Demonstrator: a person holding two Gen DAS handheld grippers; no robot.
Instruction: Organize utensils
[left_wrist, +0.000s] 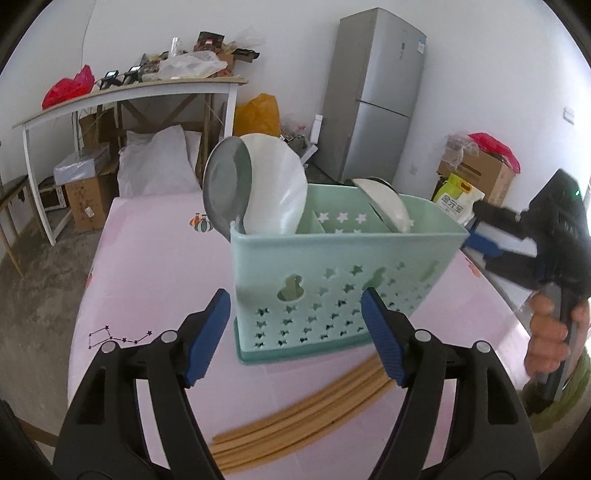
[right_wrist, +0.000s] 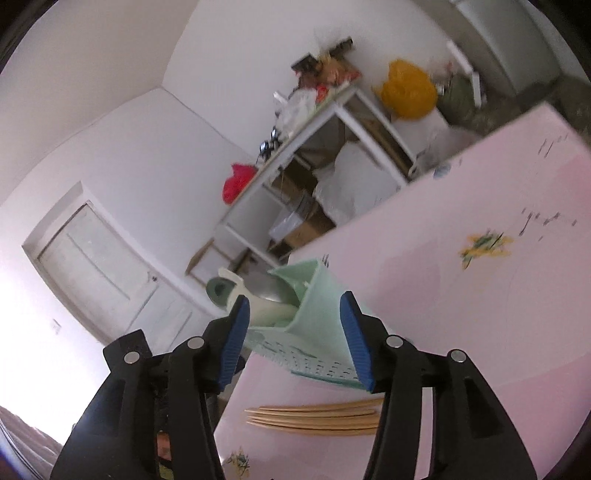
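Facing 1 mint caddy (left_wrist: 343, 280), your left gripper (left_wrist: 295, 332) and right gripper (right_wrist: 295, 339) gape empty; perhaps 5 chopsticks (left_wrist: 295, 417) lie below them, pink table (left_wrist: 147, 280) clear leftward.

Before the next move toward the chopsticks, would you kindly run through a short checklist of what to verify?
1. Left gripper jaws open, nothing between them: ok.
2. Right gripper jaws open, nothing clamped: ok.
3. Chopsticks lying bundled on the pink tabletop in front of the green utensil caddy: ok.
4. Caddy standing upright: ok.
5. Free compartment in the caddy, beside the white bowl and grey plate: ok.
6. How many chopsticks there are: cannot tell.
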